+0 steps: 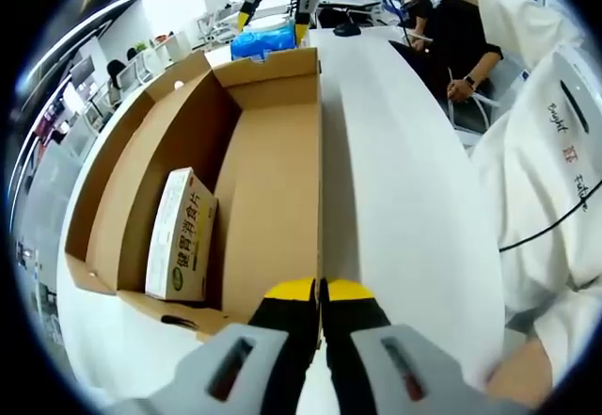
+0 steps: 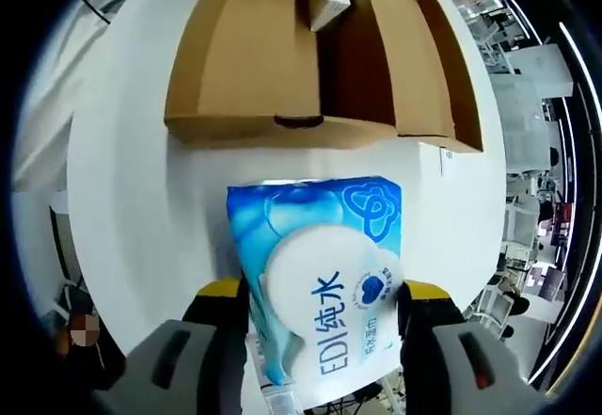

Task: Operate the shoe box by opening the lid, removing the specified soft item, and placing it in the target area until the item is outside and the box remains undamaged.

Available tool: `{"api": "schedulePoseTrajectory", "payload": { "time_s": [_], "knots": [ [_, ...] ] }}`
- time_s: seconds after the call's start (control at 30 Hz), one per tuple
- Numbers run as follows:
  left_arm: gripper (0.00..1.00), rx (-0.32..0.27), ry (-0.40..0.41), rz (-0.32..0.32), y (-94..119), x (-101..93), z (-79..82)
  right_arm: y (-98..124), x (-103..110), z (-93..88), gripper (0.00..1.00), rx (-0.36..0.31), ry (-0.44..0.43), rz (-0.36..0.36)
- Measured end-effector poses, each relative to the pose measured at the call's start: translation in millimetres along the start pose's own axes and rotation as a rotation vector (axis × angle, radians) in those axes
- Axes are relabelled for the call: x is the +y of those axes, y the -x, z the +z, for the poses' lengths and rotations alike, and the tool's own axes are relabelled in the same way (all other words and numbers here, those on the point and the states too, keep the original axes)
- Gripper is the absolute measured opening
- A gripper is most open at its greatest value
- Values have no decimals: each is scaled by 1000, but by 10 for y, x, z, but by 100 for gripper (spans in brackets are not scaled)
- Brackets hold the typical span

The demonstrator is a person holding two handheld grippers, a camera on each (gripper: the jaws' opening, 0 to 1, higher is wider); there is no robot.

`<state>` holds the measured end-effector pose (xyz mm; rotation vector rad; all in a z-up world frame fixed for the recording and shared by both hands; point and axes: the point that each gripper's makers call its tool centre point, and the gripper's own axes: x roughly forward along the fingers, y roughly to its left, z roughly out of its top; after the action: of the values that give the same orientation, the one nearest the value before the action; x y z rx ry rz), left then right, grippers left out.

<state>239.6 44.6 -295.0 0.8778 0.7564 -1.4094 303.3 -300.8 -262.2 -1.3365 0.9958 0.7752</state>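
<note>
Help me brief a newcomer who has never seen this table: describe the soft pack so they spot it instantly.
Start at the open cardboard shoe box on the white table. Just outside its end wall, the right gripper clamps the wipes pack. Unlike the pale carton inside the box, it is glossy blue with a round white lid.

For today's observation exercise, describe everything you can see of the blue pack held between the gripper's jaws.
The blue wipes pack is a soft, glossy plastic pouch printed in blue and white swirls, with a round white flip lid on its face and blue lettering. The right gripper clamps it from both sides, outside the open cardboard box, over the white table. In the left gripper view it shows beyond the box's far end.
</note>
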Motion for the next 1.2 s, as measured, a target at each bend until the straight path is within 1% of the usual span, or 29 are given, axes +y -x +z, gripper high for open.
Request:
{"api": "schedulePoseTrajectory", "payload": {
  "time_s": [0.17, 0.37, 0.53, 0.7, 0.9, 1.0, 1.1, 1.17, 1.2],
  "knots": [
    [1, -6, -1, 0, 3, 6, 0, 17, 16, 6, 66, -6, -4, -13],
    [1, -5, -2, -2, 4, 5, 3, -6, 10, 24, 68, -45, -26, -36],
    [1, -6, -2, 0, 6, 4, 3, -6, 24, 26, 69, -53, -21, -63],
    [1, -6, -1, -1, 6, 3, 5, 4, 13, 24, 69, -103, -38, -97],
    [1, -6, -1, 0, 6, 2, 8, 37, 23, 23, 68, -126, -38, -132],
    [1, -5, 0, 0, 5, 1, 8, 78, 11, 20, 67, -152, -65, -145],
    [1, -6, -1, 0, 5, -4, 8, 109, 3, 22, 67, -179, -126, -140],
    [1, -7, -1, 0, 6, -5, 7, 130, 2, 52, 66, -224, -180, -140],
    [1, -8, -1, 0, 6, -6, 7, 149, 0, 68, 66, -260, -227, -134]
  ]
}}
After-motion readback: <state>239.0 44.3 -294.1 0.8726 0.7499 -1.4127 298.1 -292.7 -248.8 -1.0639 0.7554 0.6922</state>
